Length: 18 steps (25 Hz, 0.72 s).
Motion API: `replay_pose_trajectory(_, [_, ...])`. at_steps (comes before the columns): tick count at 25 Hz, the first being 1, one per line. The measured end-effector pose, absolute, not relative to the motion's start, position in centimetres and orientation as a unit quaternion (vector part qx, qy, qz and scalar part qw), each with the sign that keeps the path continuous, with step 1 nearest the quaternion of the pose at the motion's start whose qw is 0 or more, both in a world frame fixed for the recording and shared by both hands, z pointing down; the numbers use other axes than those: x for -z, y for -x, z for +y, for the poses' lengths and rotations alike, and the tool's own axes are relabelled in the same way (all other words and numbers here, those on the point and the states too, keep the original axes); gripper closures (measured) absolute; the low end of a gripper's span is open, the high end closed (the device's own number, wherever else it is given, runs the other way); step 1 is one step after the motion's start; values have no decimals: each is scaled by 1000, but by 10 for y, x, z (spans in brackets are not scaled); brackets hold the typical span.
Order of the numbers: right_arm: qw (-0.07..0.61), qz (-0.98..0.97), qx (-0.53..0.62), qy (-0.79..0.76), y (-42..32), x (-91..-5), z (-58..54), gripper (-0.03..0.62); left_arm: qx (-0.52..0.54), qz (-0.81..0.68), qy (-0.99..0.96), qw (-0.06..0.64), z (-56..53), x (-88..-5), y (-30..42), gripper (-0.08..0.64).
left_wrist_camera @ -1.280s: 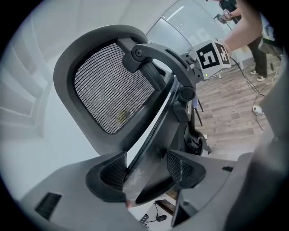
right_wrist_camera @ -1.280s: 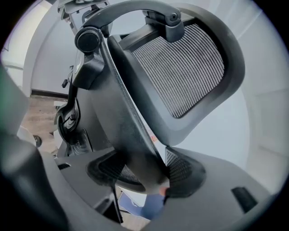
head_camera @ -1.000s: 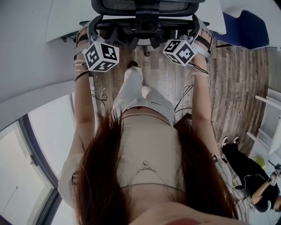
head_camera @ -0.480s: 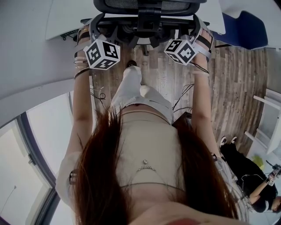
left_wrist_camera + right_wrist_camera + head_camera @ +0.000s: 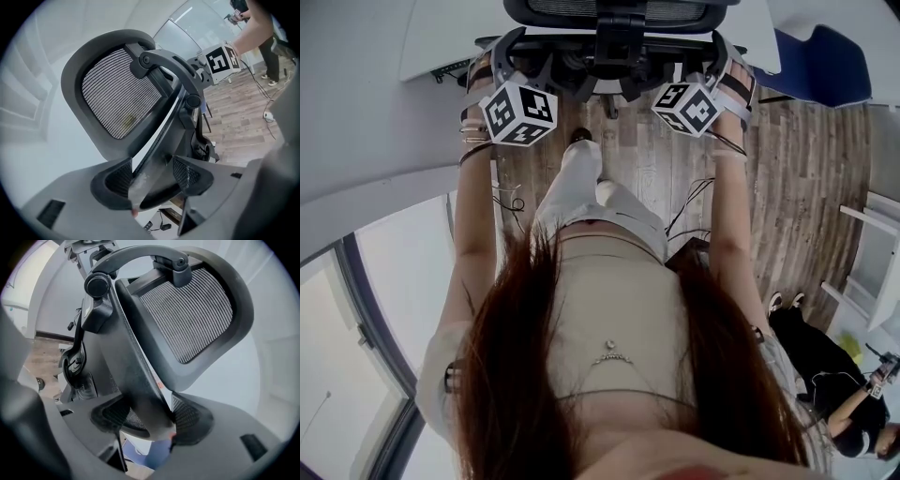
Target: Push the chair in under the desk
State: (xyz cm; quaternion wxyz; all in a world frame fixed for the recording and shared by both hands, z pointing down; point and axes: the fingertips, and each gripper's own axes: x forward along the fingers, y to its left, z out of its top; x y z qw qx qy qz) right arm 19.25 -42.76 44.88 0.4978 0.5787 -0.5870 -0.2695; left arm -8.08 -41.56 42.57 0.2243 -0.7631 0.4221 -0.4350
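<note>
A black mesh office chair [image 5: 619,13] stands at the top of the head view, its back towards me, against the white desk [image 5: 441,37]. My left gripper [image 5: 508,66] reaches to the left edge of the chair's back and my right gripper [image 5: 712,64] to the right edge. In the left gripper view the jaws of the left gripper [image 5: 152,180] are shut on the backrest's dark frame [image 5: 164,140], below the mesh headrest [image 5: 117,93]. In the right gripper view the right gripper [image 5: 150,420] likewise clamps the backrest frame [image 5: 131,366]. The chair's seat and base are mostly hidden.
The floor is wood plank [image 5: 797,169] with cables [image 5: 694,202] lying near my feet. A blue chair [image 5: 825,61] stands at the upper right. Another person [image 5: 834,375] crouches at the lower right by white furniture [image 5: 881,244]. A glass wall [image 5: 356,328] runs along the left.
Both grippers and the chair's back have shifted slightly upward in the head view, towards the desk. The grip on the backrest is unchanged.
</note>
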Motion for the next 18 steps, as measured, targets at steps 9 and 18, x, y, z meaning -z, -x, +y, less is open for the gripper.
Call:
replay_pose_trajectory(9, [476,-600,274,-582,-185,-447,-408,319,416,437,774,194,-395,-424,89,290])
replay_pose_trajectory(18, [430,-632,226,-604,-181,-435,-380,319,361,472,786,169,-364,-411,90,362])
